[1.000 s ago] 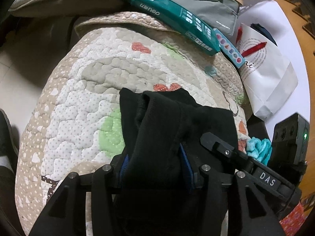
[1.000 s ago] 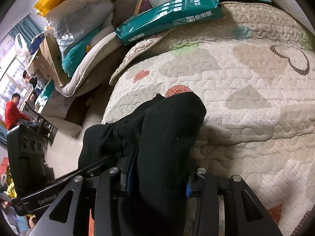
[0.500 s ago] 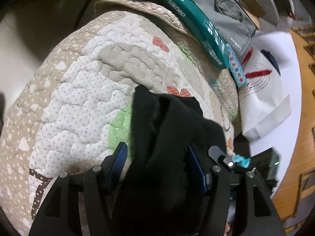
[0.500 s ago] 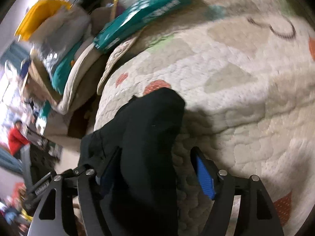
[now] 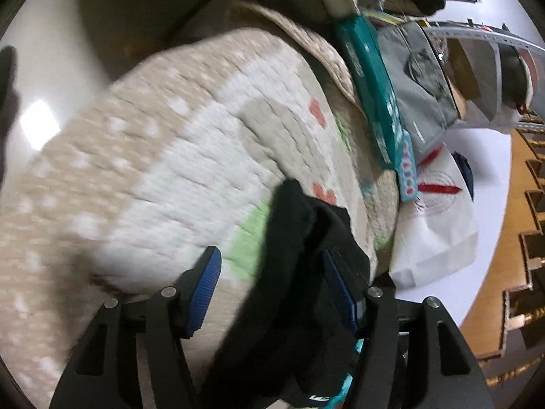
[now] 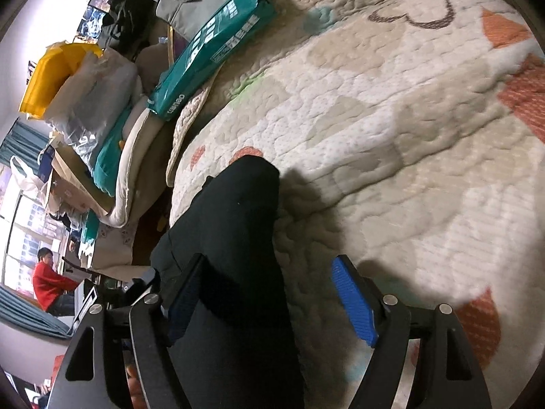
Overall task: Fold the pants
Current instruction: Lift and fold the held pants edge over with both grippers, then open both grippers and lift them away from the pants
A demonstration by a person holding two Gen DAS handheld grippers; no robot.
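Black pants lie bunched on a quilted bedspread with heart patterns. In the left wrist view my left gripper is open, its blue pads spread wide; the cloth lies between them, against the right pad. In the right wrist view the pants lie between the spread blue pads of my open right gripper, next to the left pad. Neither gripper clamps the cloth.
A teal package and a grey bag lie along the quilt's far edge. A white paper bag sits beyond the bed. Cushions and plastic bags pile at the left. A person in red sits far off.
Both grippers have opened and let go of the black pants, which now rest on the quilt. Both cameras have tilted and shifted.
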